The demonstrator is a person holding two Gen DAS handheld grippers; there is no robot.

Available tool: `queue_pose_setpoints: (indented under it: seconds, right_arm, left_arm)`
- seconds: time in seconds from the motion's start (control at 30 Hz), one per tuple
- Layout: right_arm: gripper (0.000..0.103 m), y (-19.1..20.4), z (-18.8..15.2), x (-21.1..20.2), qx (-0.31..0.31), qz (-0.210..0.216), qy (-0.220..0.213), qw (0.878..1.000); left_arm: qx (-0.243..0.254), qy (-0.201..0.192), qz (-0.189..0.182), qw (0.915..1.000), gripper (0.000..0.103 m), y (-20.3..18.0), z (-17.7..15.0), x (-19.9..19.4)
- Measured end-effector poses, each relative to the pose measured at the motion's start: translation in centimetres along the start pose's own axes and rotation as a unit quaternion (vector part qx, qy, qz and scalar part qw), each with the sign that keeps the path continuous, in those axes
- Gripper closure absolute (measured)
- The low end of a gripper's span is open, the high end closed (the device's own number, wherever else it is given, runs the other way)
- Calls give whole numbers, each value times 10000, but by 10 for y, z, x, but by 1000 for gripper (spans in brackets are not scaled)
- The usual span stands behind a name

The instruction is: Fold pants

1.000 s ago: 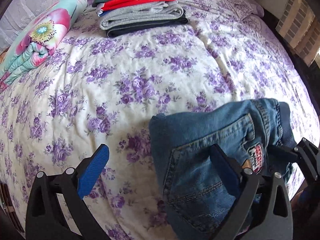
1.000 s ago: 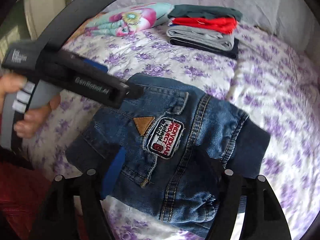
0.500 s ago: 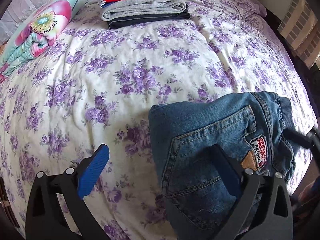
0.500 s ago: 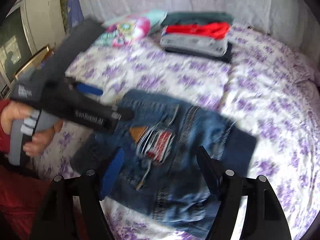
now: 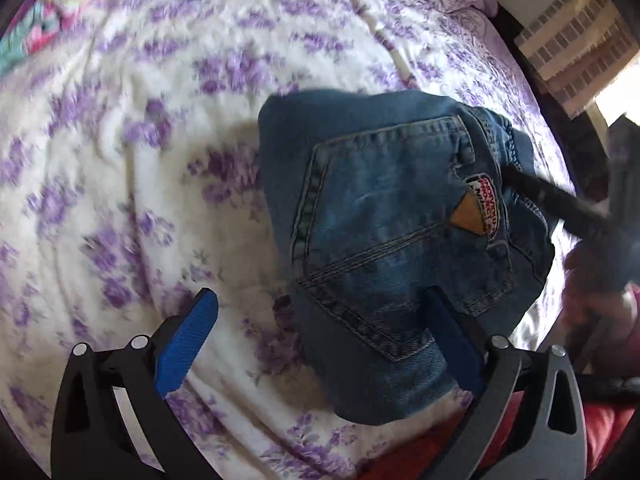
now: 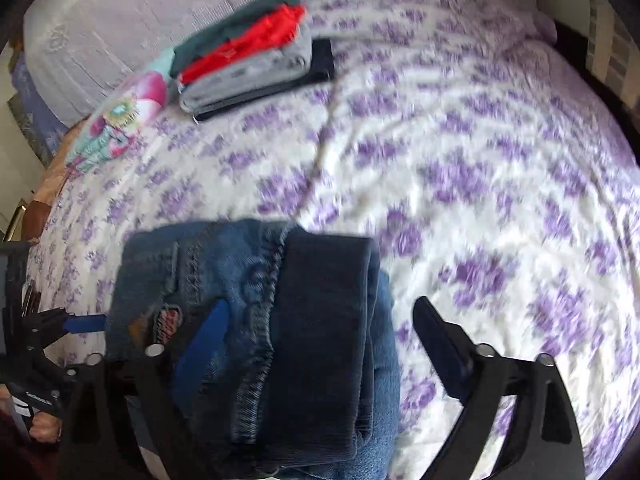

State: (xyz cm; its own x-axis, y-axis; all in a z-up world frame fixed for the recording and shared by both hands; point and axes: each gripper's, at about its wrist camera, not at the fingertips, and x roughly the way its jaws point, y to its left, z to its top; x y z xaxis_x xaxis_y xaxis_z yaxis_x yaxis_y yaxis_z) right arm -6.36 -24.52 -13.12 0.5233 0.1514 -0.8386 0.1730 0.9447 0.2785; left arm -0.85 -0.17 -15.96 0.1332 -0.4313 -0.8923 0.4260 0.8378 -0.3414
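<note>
A: The folded jeans lie at the near edge of the bed, on the purple-flowered sheet, back pocket up.

B: And the left gripper? Its fingers are spread wide; the blue pad sits over bare sheet beside the jeans, the other finger is over the denim's lower corner, nothing clamped.

A: The right gripper has just been opening. Its fingers stand at full spread with the jeans' dark ribbed waistband between them, and neither pad visibly presses on the cloth.

B: Any writing?

A: There's a red-and-white patch on the jeans beside a tan leather triangle, lettering too blurred to read with confidence.

B: Beyond the jeans, at the far side of the bed, there's a stack of folded clothes, green, red, grey and dark, with a floral quilt roll just beside it.
</note>
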Motion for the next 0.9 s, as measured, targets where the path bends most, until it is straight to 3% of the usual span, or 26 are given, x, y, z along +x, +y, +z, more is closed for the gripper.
queue_pose_setpoints:
  seconds: [0.07, 0.13, 0.53, 0.9]
  right_arm:
    - [4, -19, -11, 9, 729, 556, 66, 9958]
    - [3, -24, -19, 12, 888, 762, 37, 9931]
    - [3, -24, -31, 8, 686, 781, -532, 9932]
    - [3, -20, -33, 7, 844, 540, -498, 9937]
  left_arm:
    - [-281, 167, -297, 9990, 4, 10, 1, 7]
    - [-379, 254, -468, 9979, 4, 14, 1, 11]
    - [-171, 143, -878, 9959, 4, 16, -2, 15]
    - [-185, 254, -891, 9955, 4, 19, 7, 19]
